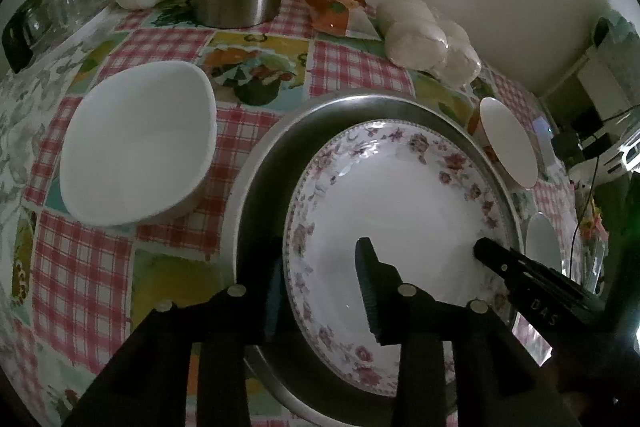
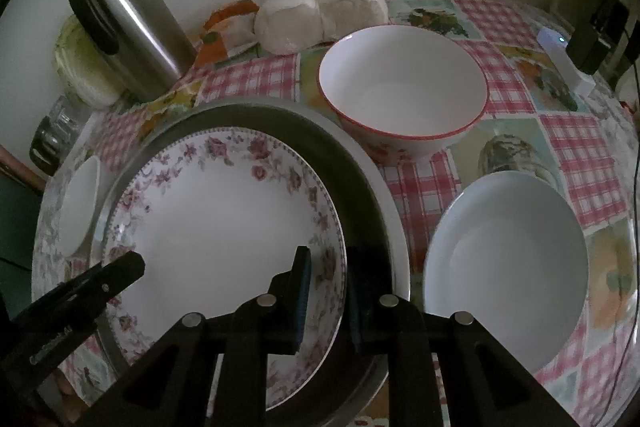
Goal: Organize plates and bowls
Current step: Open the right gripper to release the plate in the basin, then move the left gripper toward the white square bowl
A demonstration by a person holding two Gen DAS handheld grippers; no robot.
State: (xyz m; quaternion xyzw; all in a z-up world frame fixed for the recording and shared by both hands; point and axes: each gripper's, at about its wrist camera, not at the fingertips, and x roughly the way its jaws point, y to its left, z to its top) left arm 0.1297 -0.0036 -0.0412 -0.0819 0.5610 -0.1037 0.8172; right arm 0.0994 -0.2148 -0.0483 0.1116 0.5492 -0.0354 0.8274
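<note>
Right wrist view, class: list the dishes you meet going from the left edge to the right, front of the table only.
Small white dish → floral-rimmed white plate lying in the round metal tray → plain white bowl.

Left gripper (image 1: 322,291): jaws parted wide, both fingers angled forward and down. Right gripper (image 2: 326,297): jaws narrowly parted, its fingers (image 2: 301,291) roughly parallel.

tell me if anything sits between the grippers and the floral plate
Nothing visible does. The left gripper and the right gripper each straddle the rim of the floral plate, on opposite sides, as it lies in the metal tray.
</note>
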